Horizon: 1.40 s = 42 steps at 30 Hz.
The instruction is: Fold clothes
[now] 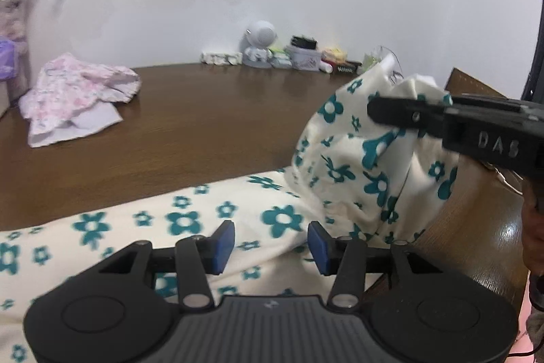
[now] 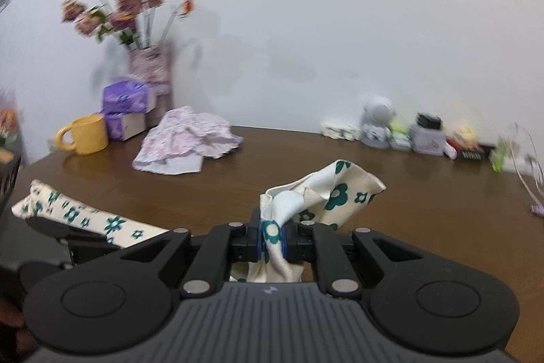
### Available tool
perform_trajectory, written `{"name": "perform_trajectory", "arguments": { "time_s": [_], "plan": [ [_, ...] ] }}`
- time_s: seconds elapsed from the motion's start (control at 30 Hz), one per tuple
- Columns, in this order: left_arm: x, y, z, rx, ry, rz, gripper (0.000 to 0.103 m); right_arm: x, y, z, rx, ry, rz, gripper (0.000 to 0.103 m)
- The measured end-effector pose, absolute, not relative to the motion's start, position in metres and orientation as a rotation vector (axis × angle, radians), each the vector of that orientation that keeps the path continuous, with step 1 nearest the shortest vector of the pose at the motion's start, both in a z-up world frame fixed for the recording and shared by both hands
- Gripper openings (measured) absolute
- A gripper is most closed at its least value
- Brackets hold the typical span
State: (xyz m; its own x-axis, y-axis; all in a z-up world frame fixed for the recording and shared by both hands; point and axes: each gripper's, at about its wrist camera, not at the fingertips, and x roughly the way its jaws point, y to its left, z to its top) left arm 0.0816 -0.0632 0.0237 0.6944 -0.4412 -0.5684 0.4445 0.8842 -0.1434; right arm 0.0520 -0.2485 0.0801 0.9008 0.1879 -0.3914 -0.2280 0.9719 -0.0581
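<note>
1. Your left gripper is released: its blue pads stand well apart, with nothing between them, hovering just above the cream garment with teal flowers.
2. Your right gripper is clenched on a bunched fold of that same garment; the cloth is pinched between the blue pads and sticks up past them in a loose peak.
3. In your left wrist view, the right gripper comes in from the right edge and holds that part of the garment lifted off the table, so the cloth hangs down in a gathered drape.
4. The rest of the garment lies in a long band across the near edge of the table, running toward your left side.
5. Farther back on the left lies a crumpled pink floral garment, apart from the teal one.
6. Behind it, near the wall, you have a yellow mug, purple boxes and a vase of flowers, all blurred.
7. Along the far wall to the right sits a row of small items, among them a small white figure; the others are too blurred to tell.
</note>
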Motion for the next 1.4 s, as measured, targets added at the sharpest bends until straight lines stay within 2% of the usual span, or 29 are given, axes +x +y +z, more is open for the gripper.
{"name": "perform_trajectory", "arguments": {
  "time_s": [0.2,0.7,1.23,1.4],
  "plan": [
    [0.071,-0.027,0.031,-0.053,0.602,-0.436,0.051,0.053,-0.218,0.08,-0.189,0.413,0.267,0.009],
    [0.052,0.034,0.031,-0.145,0.586,-0.35,0.053,0.059,-0.157,0.051,-0.303,0.524,0.365,0.009],
    [0.049,0.042,0.025,-0.162,0.601,-0.344,0.057,0.07,-0.137,0.029,-0.34,0.591,0.35,0.01],
    [0.049,0.043,0.027,-0.172,0.598,-0.329,0.059,0.069,-0.136,0.027,-0.341,0.594,0.376,0.015]
  ]
}}
